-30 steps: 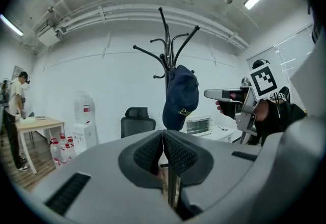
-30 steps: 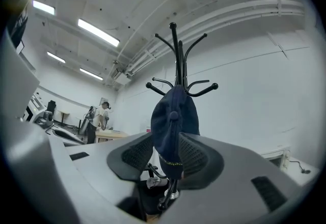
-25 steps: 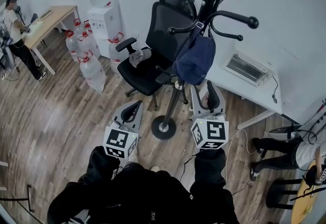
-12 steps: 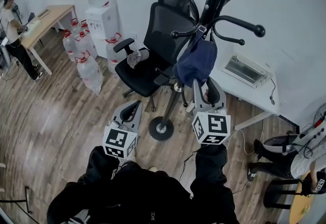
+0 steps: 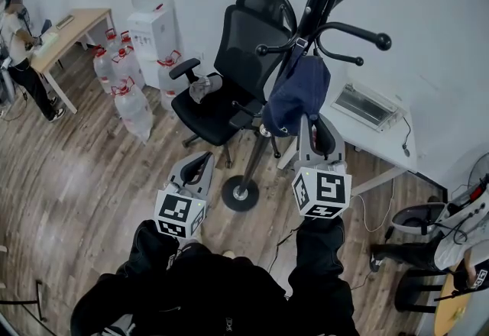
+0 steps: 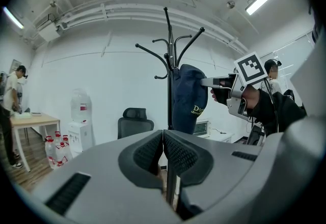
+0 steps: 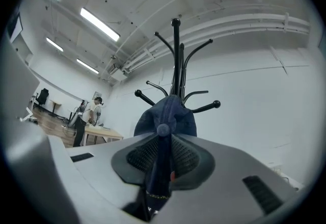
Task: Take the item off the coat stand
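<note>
Cap (image 5: 296, 94), navy, hangs by its back strap from a hook of the stand (image 5: 312, 6), brim end down. A second ago the right gripper (image 5: 314, 130) sat lower with its jaws wide. It has since risen to the cap, and its jaws are closing with the cap's lower edge between the pads, apparently pinched. The grasp looks all but made, and what remains is lifting the strap up off the hook. The left gripper (image 5: 201, 161) hangs low, left of the pole, jaws together on nothing.
</note>
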Motion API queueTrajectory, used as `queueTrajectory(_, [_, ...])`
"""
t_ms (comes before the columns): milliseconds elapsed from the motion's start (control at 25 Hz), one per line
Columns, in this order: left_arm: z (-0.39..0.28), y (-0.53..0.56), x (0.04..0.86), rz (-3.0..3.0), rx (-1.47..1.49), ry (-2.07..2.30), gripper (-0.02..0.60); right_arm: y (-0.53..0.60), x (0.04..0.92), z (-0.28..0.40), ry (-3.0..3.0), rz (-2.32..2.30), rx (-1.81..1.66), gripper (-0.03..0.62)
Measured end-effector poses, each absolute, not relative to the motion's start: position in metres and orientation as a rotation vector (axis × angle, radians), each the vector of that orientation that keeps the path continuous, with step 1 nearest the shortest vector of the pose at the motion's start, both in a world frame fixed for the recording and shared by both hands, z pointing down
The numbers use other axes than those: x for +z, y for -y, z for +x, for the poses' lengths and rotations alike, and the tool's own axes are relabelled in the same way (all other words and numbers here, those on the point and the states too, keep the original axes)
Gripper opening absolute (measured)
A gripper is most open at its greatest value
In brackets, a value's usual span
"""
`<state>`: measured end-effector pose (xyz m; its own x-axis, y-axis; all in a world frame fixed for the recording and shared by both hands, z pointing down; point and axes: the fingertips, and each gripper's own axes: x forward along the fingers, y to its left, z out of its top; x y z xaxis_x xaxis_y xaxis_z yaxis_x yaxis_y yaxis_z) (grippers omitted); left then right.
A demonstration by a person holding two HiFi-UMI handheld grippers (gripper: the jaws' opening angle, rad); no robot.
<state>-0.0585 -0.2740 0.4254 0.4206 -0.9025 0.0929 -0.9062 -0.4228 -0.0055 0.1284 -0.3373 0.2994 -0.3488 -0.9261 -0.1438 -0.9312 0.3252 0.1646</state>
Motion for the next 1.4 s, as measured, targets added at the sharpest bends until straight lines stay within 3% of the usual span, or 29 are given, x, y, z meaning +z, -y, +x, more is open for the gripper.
queueTrajectory(1400, [-0.049,0.259,0.405,2.667,0.075,1.637,0.023,0.288,0.197,0.133,-2.397,-1.715,0.484,0.074])
